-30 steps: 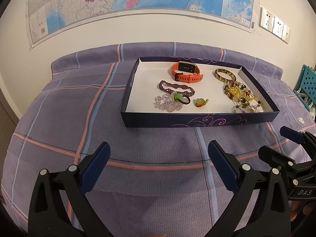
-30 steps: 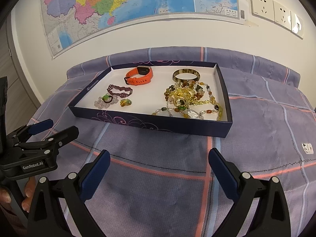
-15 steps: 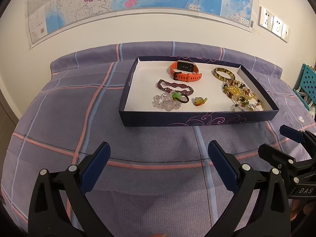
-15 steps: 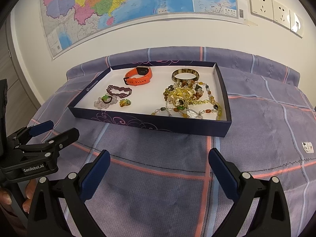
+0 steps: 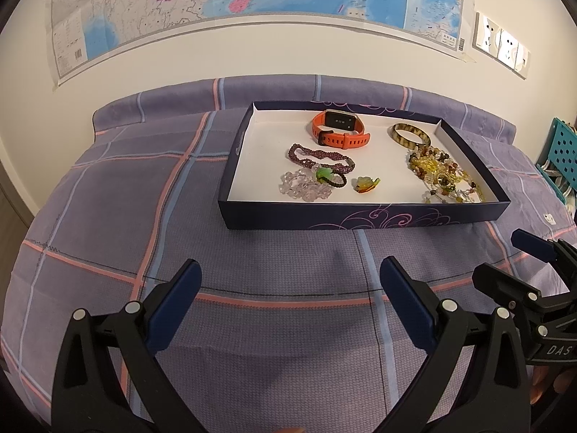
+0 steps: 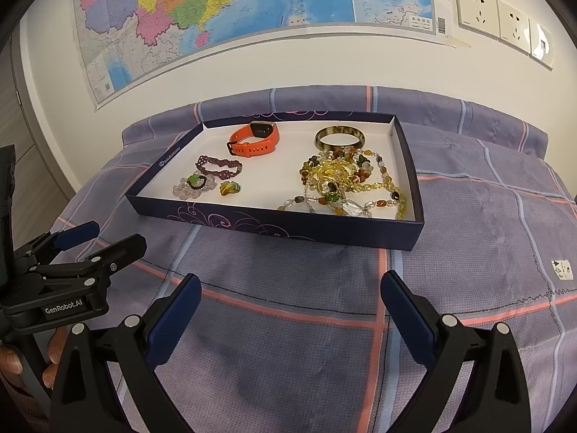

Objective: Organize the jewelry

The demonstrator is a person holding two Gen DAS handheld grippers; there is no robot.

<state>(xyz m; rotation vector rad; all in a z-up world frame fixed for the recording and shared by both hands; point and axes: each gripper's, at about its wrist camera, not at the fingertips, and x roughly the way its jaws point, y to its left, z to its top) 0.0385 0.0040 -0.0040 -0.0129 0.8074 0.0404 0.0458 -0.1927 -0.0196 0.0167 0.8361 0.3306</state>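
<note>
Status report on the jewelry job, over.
Left gripper and right gripper open, empty, short of the tray. Watch, bangle, bead tangle inside. Nothing blocking.

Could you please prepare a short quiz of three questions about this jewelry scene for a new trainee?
1. True or false: the orange watch lies inside the box.
2. Which piece sits nearest the tangled bead necklaces? A) striped bangle B) purple bracelet C) clear bead bracelet
3. Fill in: the left gripper and right gripper both have their fingers ____ and hold nothing.

Key: 1 true; 2 A; 3 open.
</note>
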